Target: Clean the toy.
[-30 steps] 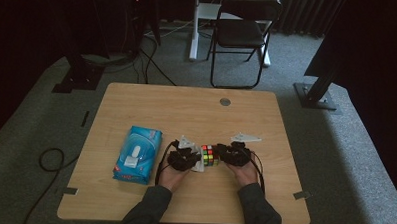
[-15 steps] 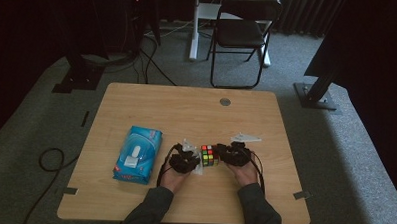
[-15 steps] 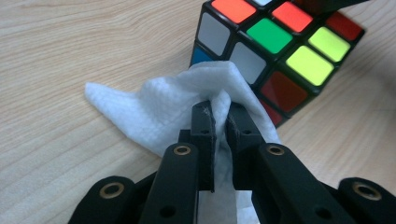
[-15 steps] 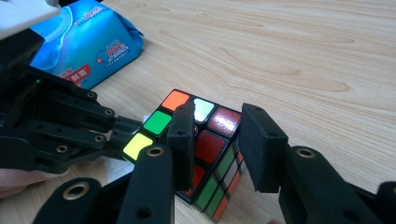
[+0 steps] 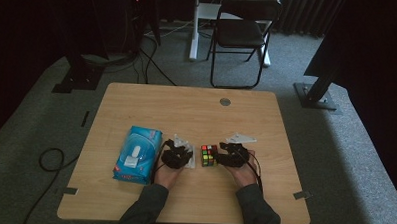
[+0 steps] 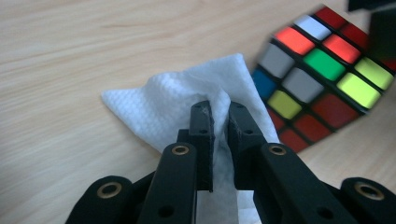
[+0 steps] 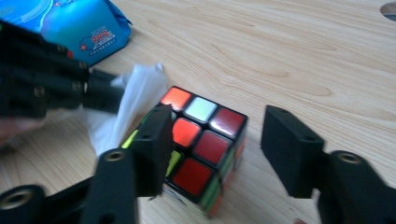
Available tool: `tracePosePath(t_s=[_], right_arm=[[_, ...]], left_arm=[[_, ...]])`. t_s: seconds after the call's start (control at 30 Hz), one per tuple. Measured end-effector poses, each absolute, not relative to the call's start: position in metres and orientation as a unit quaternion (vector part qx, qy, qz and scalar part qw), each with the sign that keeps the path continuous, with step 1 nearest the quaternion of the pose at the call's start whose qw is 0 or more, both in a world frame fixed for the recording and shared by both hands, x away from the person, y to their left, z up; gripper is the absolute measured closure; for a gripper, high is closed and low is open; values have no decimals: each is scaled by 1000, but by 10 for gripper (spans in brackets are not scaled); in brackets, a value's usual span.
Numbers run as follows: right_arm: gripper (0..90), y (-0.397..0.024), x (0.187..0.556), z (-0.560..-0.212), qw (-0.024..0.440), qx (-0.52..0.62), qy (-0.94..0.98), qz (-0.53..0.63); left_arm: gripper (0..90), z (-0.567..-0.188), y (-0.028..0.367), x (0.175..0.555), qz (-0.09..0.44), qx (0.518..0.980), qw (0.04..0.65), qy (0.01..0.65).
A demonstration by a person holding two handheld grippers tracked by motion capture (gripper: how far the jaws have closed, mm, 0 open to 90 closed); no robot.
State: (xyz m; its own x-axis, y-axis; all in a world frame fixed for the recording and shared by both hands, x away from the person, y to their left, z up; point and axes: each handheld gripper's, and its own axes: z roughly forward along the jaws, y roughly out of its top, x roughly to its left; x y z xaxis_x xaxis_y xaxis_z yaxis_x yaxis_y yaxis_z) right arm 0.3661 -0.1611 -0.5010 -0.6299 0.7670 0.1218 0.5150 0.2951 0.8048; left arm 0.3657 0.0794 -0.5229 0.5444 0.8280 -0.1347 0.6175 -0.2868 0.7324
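While the left gripper (image 6: 219,112) clamps a white wipe (image 6: 177,102), the cube (image 7: 203,144) sits between them. The right gripper (image 7: 224,149), just opening, straddles the cube without pressing it, nearer of the two.

Blue wipes pack (image 7: 70,28), lying beside puzzle cube (image 7: 203,147) on its far side in right gripper view: red-and-white mark near pack's corner, small cross sign followed by digits that look like "999". Line of tiny print under mark, too small to read. In high view same pack (image 5: 137,155) left of cube (image 5: 209,155): white flap on top, red print near lower end, illegible. Cube stickers plain, without lettering.
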Motion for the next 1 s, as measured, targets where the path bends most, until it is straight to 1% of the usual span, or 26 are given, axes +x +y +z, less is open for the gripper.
tracePosePath(t_s=[0.13, 0.33, 0.57, 0.73, 0.83, 0.9, 1.0], right_arm=[[301, -151, 363, -499, 156, 403, 793, 429], [255, -136, 360, -501, 166, 402, 800, 414], [264, -133, 358, -504, 175, 390, 811, 400], [270, -141, 356, -501, 180, 386, 814, 395], [284, -146, 355, -500, 181, 386, 815, 393], [316, -149, 355, -500, 179, 386, 815, 394], [341, -155, 355, -499, 178, 383, 815, 395]], left_arm=[[822, -519, 90, 368, 140, 782, 388, 467], [821, -519, 90, 369, 137, 783, 389, 465], [821, -519, 90, 370, 134, 782, 390, 467], [820, -518, 91, 371, 132, 782, 390, 467], [820, -519, 90, 371, 131, 783, 390, 467], [820, -519, 90, 371, 130, 783, 390, 467], [820, -520, 89, 371, 131, 785, 388, 465]])
